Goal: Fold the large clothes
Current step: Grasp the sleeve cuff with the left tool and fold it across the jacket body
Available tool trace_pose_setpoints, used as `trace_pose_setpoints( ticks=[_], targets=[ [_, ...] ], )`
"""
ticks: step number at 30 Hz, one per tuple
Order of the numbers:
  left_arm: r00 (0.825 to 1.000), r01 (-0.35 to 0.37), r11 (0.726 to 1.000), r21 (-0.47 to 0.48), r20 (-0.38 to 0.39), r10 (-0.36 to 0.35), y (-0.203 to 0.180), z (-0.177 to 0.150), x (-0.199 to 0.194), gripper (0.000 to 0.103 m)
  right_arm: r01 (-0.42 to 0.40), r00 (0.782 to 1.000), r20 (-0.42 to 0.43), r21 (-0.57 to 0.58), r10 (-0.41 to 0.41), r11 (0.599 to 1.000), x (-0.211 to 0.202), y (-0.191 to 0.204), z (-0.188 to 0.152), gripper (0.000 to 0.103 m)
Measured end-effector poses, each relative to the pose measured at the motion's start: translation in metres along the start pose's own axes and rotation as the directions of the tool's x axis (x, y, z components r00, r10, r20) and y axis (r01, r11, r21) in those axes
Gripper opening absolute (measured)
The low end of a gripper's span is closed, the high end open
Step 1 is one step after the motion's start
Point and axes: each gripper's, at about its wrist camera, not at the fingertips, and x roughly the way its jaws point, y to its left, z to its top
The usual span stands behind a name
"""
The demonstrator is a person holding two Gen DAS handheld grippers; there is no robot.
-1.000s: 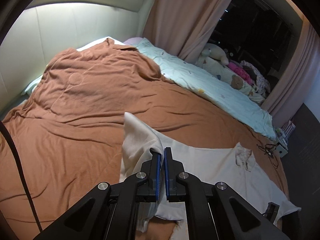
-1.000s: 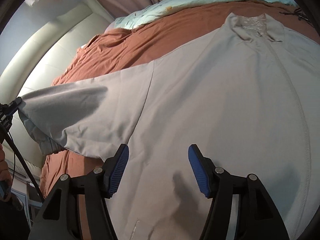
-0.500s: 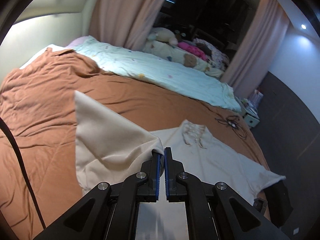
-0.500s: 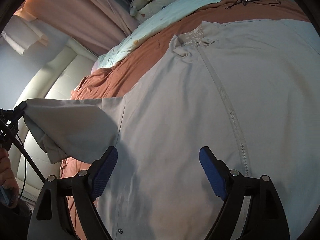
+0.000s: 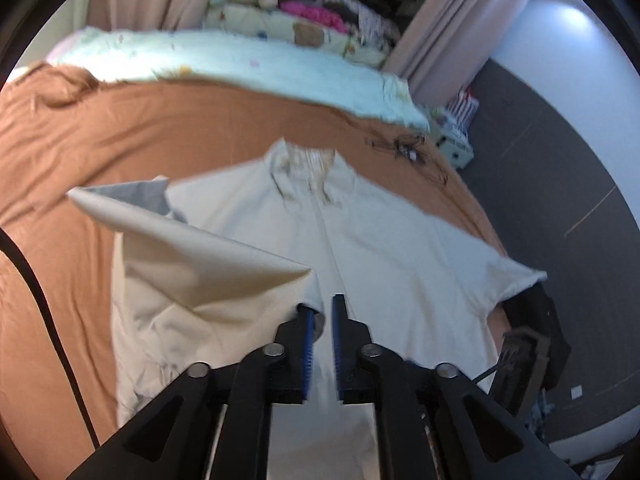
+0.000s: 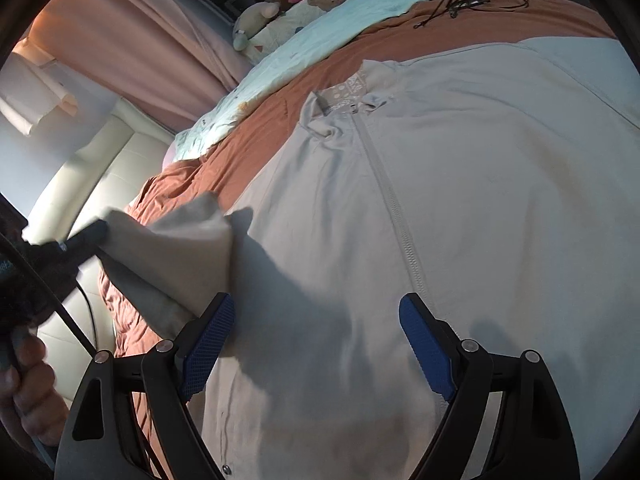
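Observation:
A cream zip-up jacket (image 5: 380, 248) lies front-up on the rust-brown bedspread (image 5: 120, 136), collar away from me. Its left sleeve (image 5: 200, 264) is lifted and folded in over the body. My left gripper (image 5: 322, 308) hangs over the zip line. Its jaws are opening, a gap shows between the blue pads, and the sleeve's end only drapes against the left finger. In the right wrist view the same sleeve (image 6: 180, 236) hangs from that gripper's black finger (image 6: 86, 236). My right gripper (image 6: 316, 304) stands wide open just above the jacket's lower front (image 6: 480, 200), nothing between its pads.
A pale mint quilt (image 5: 248, 60) runs along the far side of the bed, plush toys (image 5: 304, 28) behind it. A tangle of black cable (image 5: 404, 148) lies near the bed's far right corner. Pink curtains (image 6: 152, 52) and a cream padded headboard (image 6: 80, 184) border the bed. A hand (image 6: 28, 392) shows at lower left.
My left gripper swung right across the jacket carrying the sleeve, then parted its pads. The right gripper widened and shifted along the jacket's lower front toward the zip.

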Motion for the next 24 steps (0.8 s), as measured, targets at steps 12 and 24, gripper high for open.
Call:
trace_pose_setpoints(
  ticks=[12, 24],
  targets=[
    [0.990, 0.108, 0.993, -0.056, -0.080, -0.112, 0.018, -0.031, 0.007, 0.090, -0.087, 0.996, 0.017, -0.045, 0.087, 0.995, -0.009, 0.011, 0.003, 0.084],
    [0.991, -0.125, 0.989, -0.079, 0.036, 0.128, 0.057, -0.062, -0.076, 0.092, -0.053, 0.997, 0.044, -0.290, 0.069, 0.955, -0.008, 0.046, -0.016, 0.084]
  ],
)
